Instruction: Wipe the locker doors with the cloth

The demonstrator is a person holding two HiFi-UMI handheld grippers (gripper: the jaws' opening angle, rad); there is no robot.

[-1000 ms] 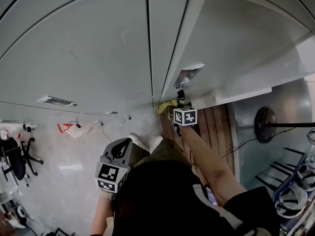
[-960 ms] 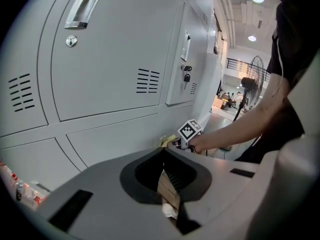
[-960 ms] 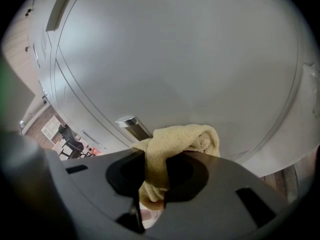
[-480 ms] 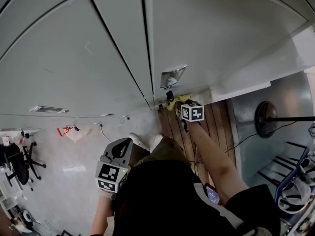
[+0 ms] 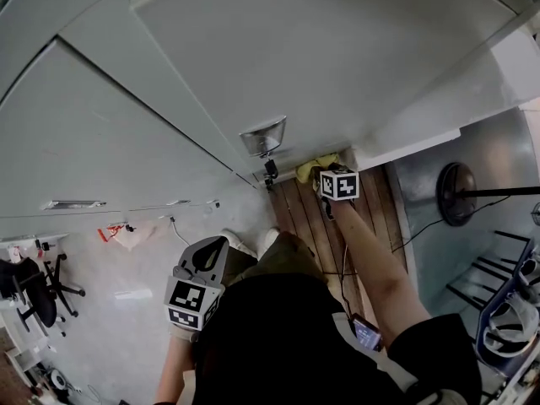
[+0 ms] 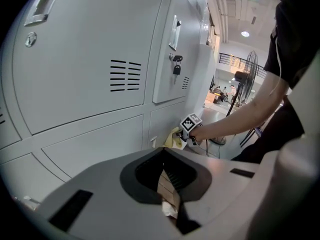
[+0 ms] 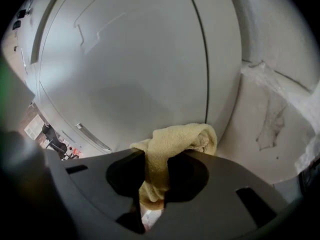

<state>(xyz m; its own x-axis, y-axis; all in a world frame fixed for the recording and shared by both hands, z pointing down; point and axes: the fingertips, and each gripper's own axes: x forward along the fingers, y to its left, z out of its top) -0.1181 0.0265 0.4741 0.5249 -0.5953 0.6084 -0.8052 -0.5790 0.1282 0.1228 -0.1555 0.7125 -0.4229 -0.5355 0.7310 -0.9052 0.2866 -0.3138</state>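
The right tongs [image 7: 154,186] grip the yellow cloth [image 7: 176,140] low against a locker door [image 5: 337,74], near the floor, apparently mid-wipe. The left tongs [image 6: 169,204] hang clenched, empty. The next stroke likely needs steady pressure along the panel.

1. The right arm [image 5: 371,264] reaches forward and down, well away from the body; the forearm is bare and the elbow is almost straight.
2. The right gripper [image 5: 327,175] sits at the end of that reach, tips pointing away from the person; its jaws are closed on a yellow cloth [image 7: 172,144], one fold pinched between them and the rest bunched over the tips.
3. The left arm [image 5: 173,368] hangs close beside the torso; only the forearm shows.
4. The left gripper [image 5: 207,258] is low by the person's left side, well apart from the right gripper; its jaws meet with nothing between them.
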